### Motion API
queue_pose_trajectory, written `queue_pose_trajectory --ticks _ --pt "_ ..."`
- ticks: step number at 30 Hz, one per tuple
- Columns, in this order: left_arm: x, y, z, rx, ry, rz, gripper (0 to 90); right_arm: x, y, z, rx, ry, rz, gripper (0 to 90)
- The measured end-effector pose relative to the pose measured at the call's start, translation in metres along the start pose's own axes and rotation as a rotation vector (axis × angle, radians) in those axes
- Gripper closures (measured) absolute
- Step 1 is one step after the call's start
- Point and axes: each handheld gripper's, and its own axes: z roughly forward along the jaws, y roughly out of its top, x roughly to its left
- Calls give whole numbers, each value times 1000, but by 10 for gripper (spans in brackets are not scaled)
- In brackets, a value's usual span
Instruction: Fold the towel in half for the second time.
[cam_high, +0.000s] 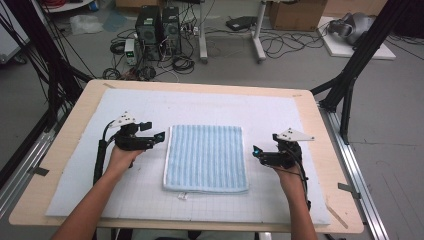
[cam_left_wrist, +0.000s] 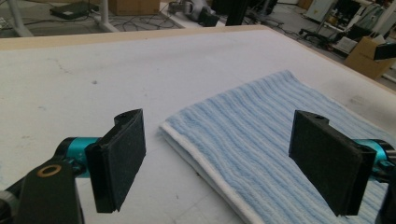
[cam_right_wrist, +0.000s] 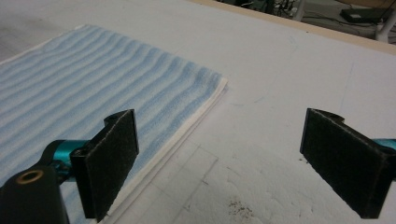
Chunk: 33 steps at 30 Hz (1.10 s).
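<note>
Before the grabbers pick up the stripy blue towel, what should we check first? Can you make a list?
1. Left gripper jaws open: ok.
2. Right gripper jaws open: ok.
3. Folded blue-and-white striped towel lying flat between the grippers: ok.
4. Both grippers beside the towel's edges, not touching it: ok.
5. Nothing else lying on the white foam mat near the towel: ok.
6. How many layers the fold has: cannot tell.

— Where does the folded blue striped towel (cam_high: 206, 158) lie?
— Flat on the white mat (cam_high: 75, 175), between the two grippers.
— And those?
— The left gripper (cam_high: 161, 135) and right gripper (cam_high: 255, 150) flank it, each just beside an edge.
</note>
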Motion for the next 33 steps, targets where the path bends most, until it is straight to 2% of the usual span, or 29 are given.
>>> queue_pose_trajectory --ticks 2,4,5,6,10,13,18,22,25,29,33 --pt "4 2 5 19 18 -21 192 1 0 0 1 0 -5 107" --pt "7 3 9 9 24 -36 192 0 0 0 -1 4 -2 107" --pt "9 5 11 29 28 -44 191 1 0 1 2 7 3 107" --pt "11 6 14 37 50 -37 195 1 0 1 3 9 2 107" --pt "17 16 21 49 59 -34 213 2 0 4 17 24 5 107" --pt "18 25 29 70 72 -12 231 3 0 6 28 28 1 107" --pt "18 34 49 124 62 29 274 6 0 8 40 34 -4 108" --pt "20 29 64 173 56 27 301 6 -1 9 44 36 -2 108" --pt "21 25 75 209 62 44 334 6 -1 9 50 38 2 108" --pt "20 20 86 266 71 91 402 6 -1 10 57 39 -1 108" --pt "17 14 93 298 71 138 487 7 -1 13 64 45 0 108"
